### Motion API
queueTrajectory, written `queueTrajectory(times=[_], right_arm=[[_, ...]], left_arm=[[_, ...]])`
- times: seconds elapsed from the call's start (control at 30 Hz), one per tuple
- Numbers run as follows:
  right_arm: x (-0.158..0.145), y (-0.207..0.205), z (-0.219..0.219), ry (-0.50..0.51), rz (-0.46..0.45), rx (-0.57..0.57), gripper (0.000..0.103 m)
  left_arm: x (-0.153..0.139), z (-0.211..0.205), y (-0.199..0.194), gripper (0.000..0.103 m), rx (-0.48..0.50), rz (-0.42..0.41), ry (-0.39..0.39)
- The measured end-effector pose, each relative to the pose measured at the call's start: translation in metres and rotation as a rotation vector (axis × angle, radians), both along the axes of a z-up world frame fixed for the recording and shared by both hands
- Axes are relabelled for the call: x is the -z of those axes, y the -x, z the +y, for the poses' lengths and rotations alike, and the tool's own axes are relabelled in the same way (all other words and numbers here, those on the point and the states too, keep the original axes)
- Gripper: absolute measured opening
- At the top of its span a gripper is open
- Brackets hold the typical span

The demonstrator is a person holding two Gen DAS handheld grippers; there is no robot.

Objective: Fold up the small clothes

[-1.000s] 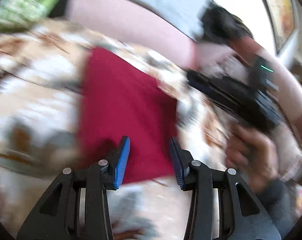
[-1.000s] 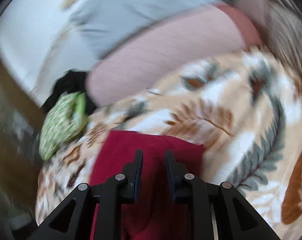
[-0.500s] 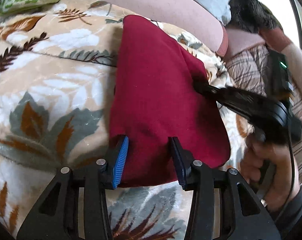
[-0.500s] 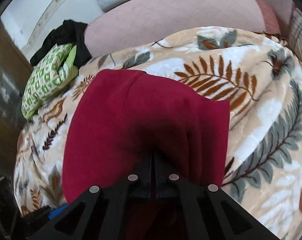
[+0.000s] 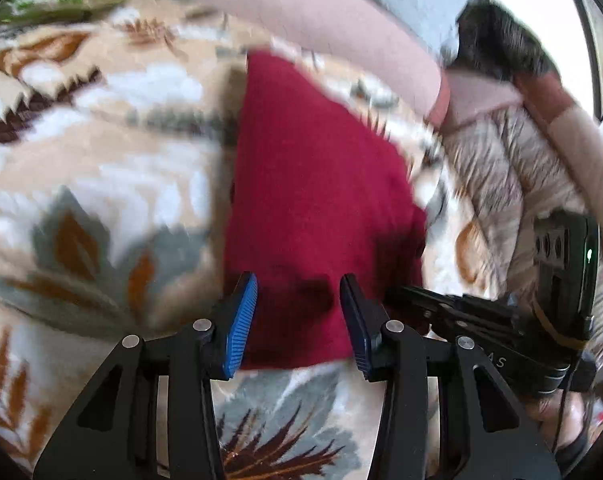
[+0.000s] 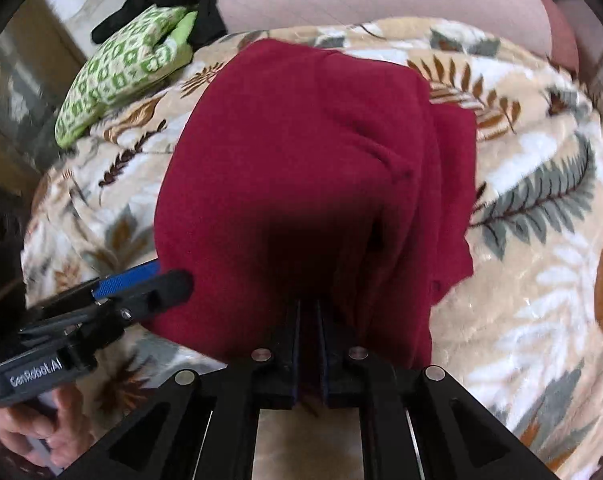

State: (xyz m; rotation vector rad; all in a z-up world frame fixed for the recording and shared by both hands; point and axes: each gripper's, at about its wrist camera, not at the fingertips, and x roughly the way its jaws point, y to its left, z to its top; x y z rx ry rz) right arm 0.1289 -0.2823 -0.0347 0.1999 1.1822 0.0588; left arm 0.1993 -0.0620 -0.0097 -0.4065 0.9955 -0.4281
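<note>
Your right tool point(image 6: 308, 312) clamps the near edge of the deep-red garment point(image 6: 301, 168), which lies doubled and creased on the leaf-patterned blanket point(image 6: 541, 220), while your left tool point(image 5: 298, 312) hovers over its edge, jaws apart.

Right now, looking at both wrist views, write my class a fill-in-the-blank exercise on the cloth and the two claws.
1. The garment lying on the leaf-print blanket is ____ in colour.
2. The right claw is ____ on the garment's near edge.
3. The left claw has pads coloured ____.
4. The patterned cloth by the far edge is white and ____.

Missing words: red; shut; blue; green
</note>
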Motion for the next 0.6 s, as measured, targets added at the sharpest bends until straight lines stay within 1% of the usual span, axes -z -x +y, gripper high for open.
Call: queueTrajectory(times=[0.07, 0.1, 0.13, 0.17, 0.23, 0.27, 0.3, 0.33, 0.37, 0.4, 0.43, 0.47, 0.5, 0.53, 0.57, 0.6], right_arm=[[-0.026, 0.002, 0.000, 0.016, -0.112, 0.007, 0.007], [-0.039, -0.002, -0.002, 0.027, -0.186, 0.017, 0.009], [-0.044, -0.005, -0.004, 0.040, -0.227, 0.029, 0.011], [-0.048, -0.012, -0.007, 0.056, -0.266, 0.052, 0.011], [-0.047, -0.029, -0.010, 0.055, -0.292, 0.070, 0.012], [-0.043, -0.037, -0.010, 0.066, -0.293, 0.077, 0.012], [-0.035, -0.046, -0.008, 0.079, -0.277, 0.072, 0.012], [-0.021, -0.054, -0.007, 0.101, -0.227, 0.060, 0.012], [-0.003, -0.061, -0.009, 0.117, -0.160, 0.060, 0.012], [0.006, -0.063, -0.010, 0.114, -0.145, 0.058, 0.012], [0.008, -0.061, -0.014, 0.108, -0.172, 0.053, 0.011], [0.007, -0.061, -0.016, 0.098, -0.164, 0.055, 0.011], [0.005, -0.061, -0.017, 0.091, -0.145, 0.064, 0.011], [0.003, -0.062, -0.017, 0.085, -0.140, 0.065, 0.011], [0.000, -0.062, -0.016, 0.078, -0.145, 0.066, 0.011], [-0.005, -0.061, -0.015, 0.074, -0.152, 0.072, 0.011]], left_arm=[[-0.020, 0.008, -0.010, 0.041, -0.033, -0.068, 0.023], [-0.031, 0.009, -0.020, 0.041, -0.037, -0.115, 0.020], [-0.038, 0.007, -0.030, 0.041, -0.038, -0.143, 0.008], [-0.045, 0.003, -0.047, 0.041, -0.030, -0.180, -0.014], [-0.045, 0.000, -0.071, 0.043, -0.026, -0.202, -0.039], [-0.037, -0.003, -0.085, 0.045, -0.023, -0.181, -0.048], [-0.023, -0.007, -0.100, 0.045, -0.005, -0.126, -0.049], [-0.007, -0.010, -0.109, 0.045, 0.020, -0.063, -0.047], [0.010, -0.013, -0.116, 0.049, 0.046, -0.006, -0.046], [0.026, -0.016, -0.122, 0.064, 0.066, 0.032, -0.071], [0.034, -0.015, -0.125, 0.071, 0.075, 0.056, -0.083], [0.042, -0.010, -0.131, 0.073, 0.085, 0.104, -0.027], [0.045, -0.002, -0.135, 0.073, 0.076, 0.131, 0.034], [0.043, 0.004, -0.137, 0.072, 0.063, 0.141, 0.065], [0.037, 0.008, -0.136, 0.070, 0.044, 0.130, 0.060], [0.027, 0.009, -0.133, 0.068, 0.027, 0.087, 0.024]])
